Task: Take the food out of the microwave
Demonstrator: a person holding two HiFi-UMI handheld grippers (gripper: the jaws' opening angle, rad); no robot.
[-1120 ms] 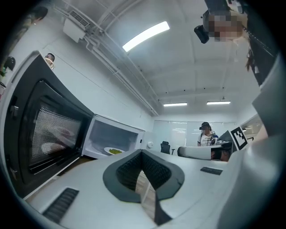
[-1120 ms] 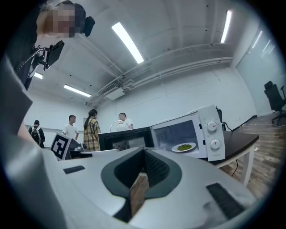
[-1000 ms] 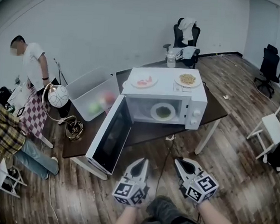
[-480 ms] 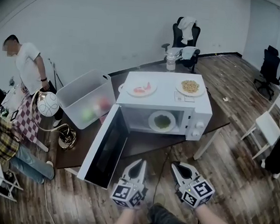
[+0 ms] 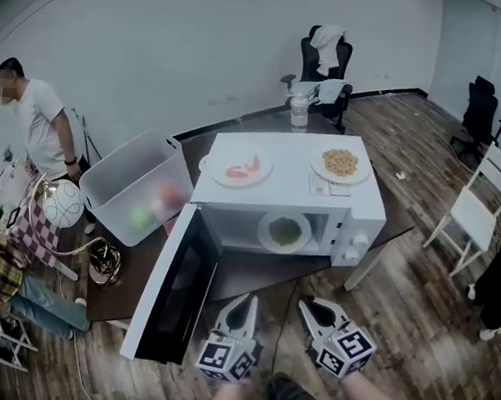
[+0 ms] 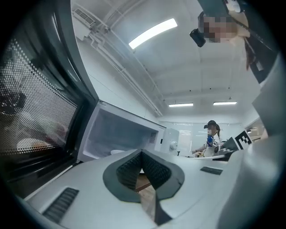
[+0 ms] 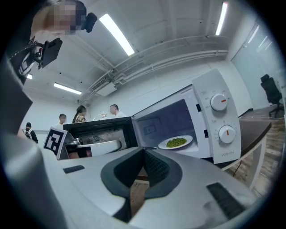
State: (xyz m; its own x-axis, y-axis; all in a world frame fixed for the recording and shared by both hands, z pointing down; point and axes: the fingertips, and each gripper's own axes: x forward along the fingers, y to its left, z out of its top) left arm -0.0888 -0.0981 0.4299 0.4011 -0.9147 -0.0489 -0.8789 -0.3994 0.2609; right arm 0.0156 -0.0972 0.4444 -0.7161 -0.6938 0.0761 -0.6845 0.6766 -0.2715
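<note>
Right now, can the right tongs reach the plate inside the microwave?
Probably yes: the door stands wide open and nothing blocks the right tongs from the plate, though they are shut and short of it.

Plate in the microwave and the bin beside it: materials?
Plate: likely glazed ceramic, white with a smooth thin rim; could be melamine. Bin: translucent plastic; its walls look frosted and coloured items show through.

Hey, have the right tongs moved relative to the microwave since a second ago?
Yes. The right tongs have come closer to the microwave: in the head view the gap to its open front has narrowed.
</note>
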